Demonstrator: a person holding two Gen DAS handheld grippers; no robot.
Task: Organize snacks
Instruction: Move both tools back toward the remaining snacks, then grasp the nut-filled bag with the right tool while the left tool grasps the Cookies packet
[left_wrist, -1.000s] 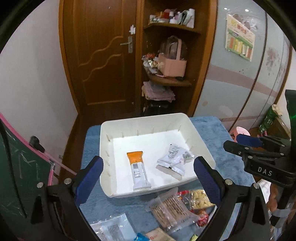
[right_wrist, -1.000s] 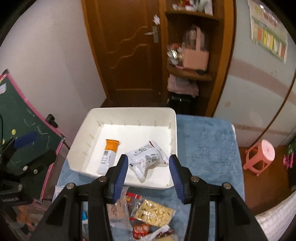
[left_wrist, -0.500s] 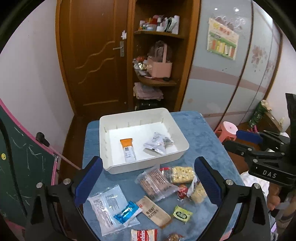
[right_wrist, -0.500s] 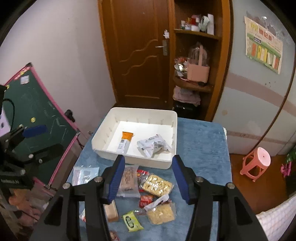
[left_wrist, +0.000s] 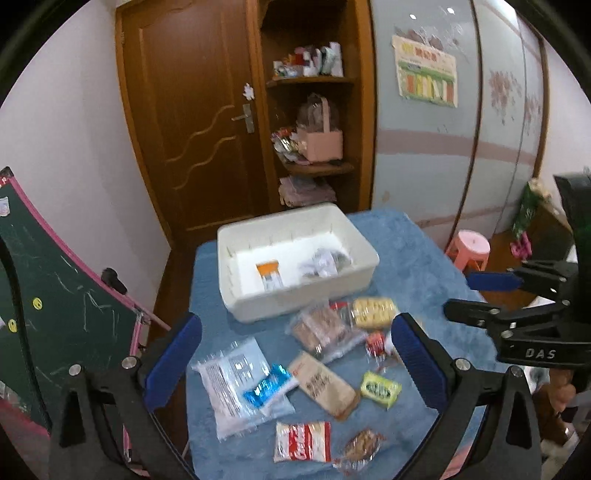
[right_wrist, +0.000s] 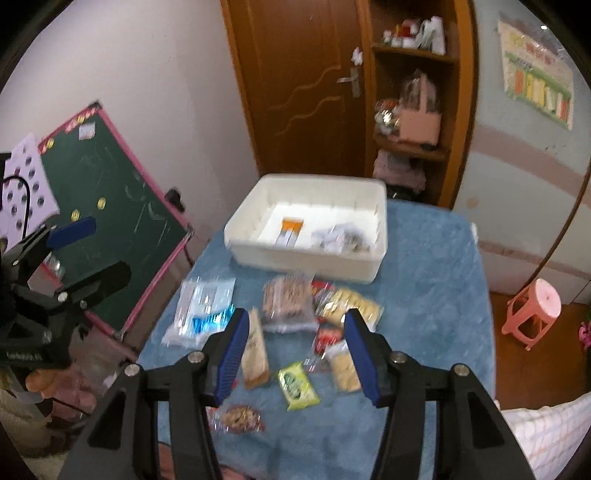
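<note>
A white bin (left_wrist: 306, 299) (right_wrist: 306, 258) stands at the far side of the blue-covered table (left_wrist: 417, 269). It holds an orange-topped bar (left_wrist: 269, 275) and a crumpled silver packet (left_wrist: 323, 264). Several snack packs lie in front of it: a clear wafer pack (left_wrist: 321, 330), a yellow biscuit pack (left_wrist: 373, 313), a tan bar (left_wrist: 325, 384), a green candy (left_wrist: 380, 389) (right_wrist: 297, 386), a blue wrapper (left_wrist: 267, 387). My left gripper (left_wrist: 295, 363) is open and empty above these packs. My right gripper (right_wrist: 295, 354) is open and empty above them too.
A green chalkboard with a pink frame (right_wrist: 122, 221) leans at the table's left. A pink stool (right_wrist: 535, 314) stands on the floor to the right. A wooden door (left_wrist: 199, 122) and corner shelves (left_wrist: 314, 122) are behind the table.
Both grippers have pulled back and up from the bin. The loose snack packs in front of the bin have come into full view. Both stayed open and empty.
</note>
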